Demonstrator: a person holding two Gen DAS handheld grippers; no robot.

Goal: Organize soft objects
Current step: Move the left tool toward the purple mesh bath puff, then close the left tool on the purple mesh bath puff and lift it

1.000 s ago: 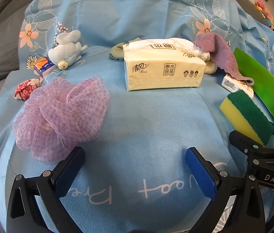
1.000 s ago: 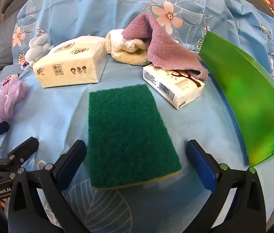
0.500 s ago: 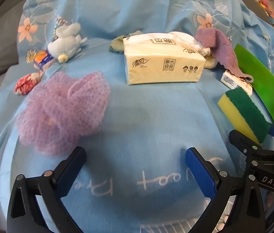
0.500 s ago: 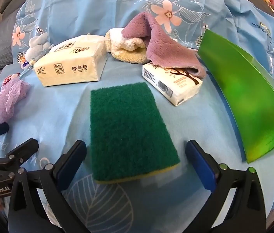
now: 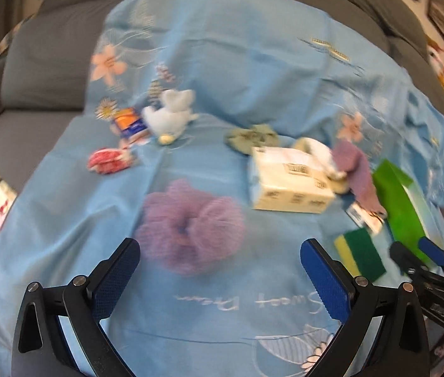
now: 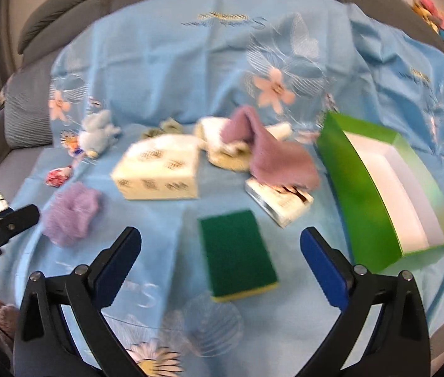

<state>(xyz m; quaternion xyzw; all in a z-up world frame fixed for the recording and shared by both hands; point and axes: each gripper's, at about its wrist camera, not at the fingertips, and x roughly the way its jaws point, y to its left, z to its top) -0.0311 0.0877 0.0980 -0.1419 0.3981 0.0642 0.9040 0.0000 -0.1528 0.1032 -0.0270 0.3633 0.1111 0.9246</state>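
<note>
Both your grippers, left [image 5: 220, 270] and right [image 6: 221, 257], have their jaws wide apart and empty. The sponge [image 6: 237, 254] lies on the blue sheet [image 6: 171, 62] just ahead of your right gripper, the purple mesh puff [image 5: 190, 223] ahead of your left, the green box [image 6: 375, 188] to the right.

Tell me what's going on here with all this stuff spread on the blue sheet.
A person holds two handheld grippers over a blue sheet scattered with soft things, and neither grips anything. The left gripper is open in front of the purple bath pouf; the right gripper is open around the green scouring sponge, not touching it. A tissue pack, a purple cloth and a small plush toy lie beyond. The green box at right looks empty.
</note>
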